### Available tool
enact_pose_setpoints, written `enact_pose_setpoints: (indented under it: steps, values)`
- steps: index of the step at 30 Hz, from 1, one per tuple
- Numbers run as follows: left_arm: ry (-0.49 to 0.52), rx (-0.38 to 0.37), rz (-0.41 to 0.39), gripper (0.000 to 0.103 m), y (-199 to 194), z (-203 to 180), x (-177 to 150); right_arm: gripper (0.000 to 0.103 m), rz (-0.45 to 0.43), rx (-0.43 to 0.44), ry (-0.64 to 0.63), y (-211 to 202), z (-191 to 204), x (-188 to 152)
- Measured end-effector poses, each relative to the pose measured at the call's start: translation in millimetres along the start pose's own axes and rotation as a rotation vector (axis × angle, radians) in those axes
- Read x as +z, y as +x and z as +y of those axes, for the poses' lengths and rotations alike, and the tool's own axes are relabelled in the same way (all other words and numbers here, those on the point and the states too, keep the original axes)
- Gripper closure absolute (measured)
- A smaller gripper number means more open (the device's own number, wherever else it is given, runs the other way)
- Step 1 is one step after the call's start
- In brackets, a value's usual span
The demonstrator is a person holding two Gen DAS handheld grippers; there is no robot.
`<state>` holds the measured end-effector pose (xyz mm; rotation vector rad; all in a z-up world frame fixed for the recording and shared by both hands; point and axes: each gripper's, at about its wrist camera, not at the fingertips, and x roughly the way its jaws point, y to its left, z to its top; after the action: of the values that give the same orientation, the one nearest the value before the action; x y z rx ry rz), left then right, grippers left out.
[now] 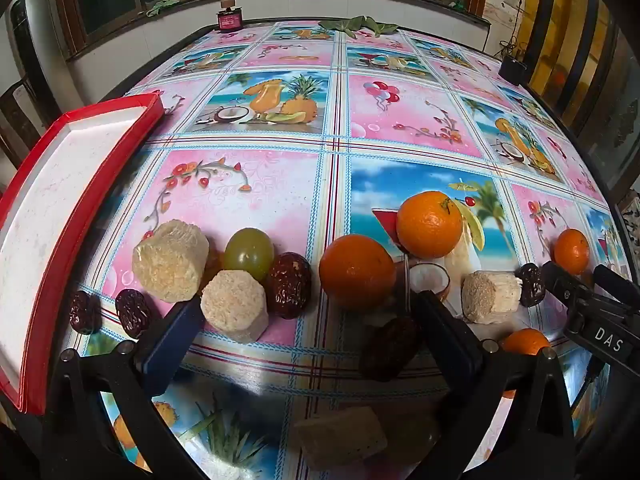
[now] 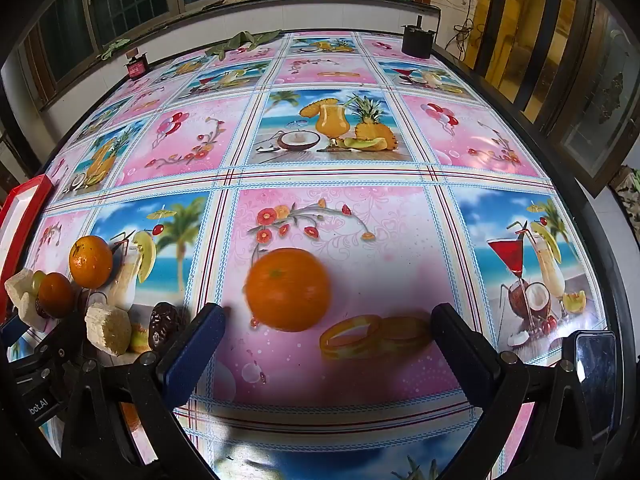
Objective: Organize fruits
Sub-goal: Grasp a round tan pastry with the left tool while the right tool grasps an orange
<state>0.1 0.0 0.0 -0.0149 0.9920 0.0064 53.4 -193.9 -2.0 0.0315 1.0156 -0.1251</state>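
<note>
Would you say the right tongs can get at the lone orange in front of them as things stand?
Probably yes. The right tongs stand open, and the orange sits alone on the tablecloth just ahead of the fingertips, toward the left finger, with nothing between.

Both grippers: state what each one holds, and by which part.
Nothing is held. The left gripper is open above the fruit, touching none; the right gripper is open, the orange lying free on the table ahead of it.
</note>
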Motion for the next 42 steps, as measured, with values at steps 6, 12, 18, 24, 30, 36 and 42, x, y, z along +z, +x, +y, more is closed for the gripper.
enact_pose_setpoints:
  steps: [6, 12, 18, 24, 30, 36, 42]
  values:
    - [0.0, 0.0, 0.0, 0.0, 0, 0, 0, 0.0, 0.0, 0.0, -0.001, 0, 0, 0]
    - [0.086, -0.061, 0.07, 0.0, -1, 3, 5, 0.0, -0.001, 0.001, 0.002, 0, 0, 0]
    - [0.125, -0.093, 0.044, 0.0, -41, 22, -15, 0.003, 0.009, 0.042, -0.069, -11, -5, -5]
    - [0.101, -0.146, 0.021, 0.0, -76, 58, -36, 0.002, -0.094, 0.216, -0.146, -71, 1, -30]
    - [0.049, -0.217, 0.046, 0.0, -76, 75, -47, 0.017, -0.133, 0.341, -0.236, -91, 26, -38]
    - [0.065, -0.277, 0.065, 0.008, -71, 58, -45, 0.033, -0.092, 0.396, -0.276, -84, 47, -42]
    - [0.085, -0.337, 0.091, 0.036, -65, 41, -41, 0.054, -0.018, 0.435, -0.259, -70, 50, -40]
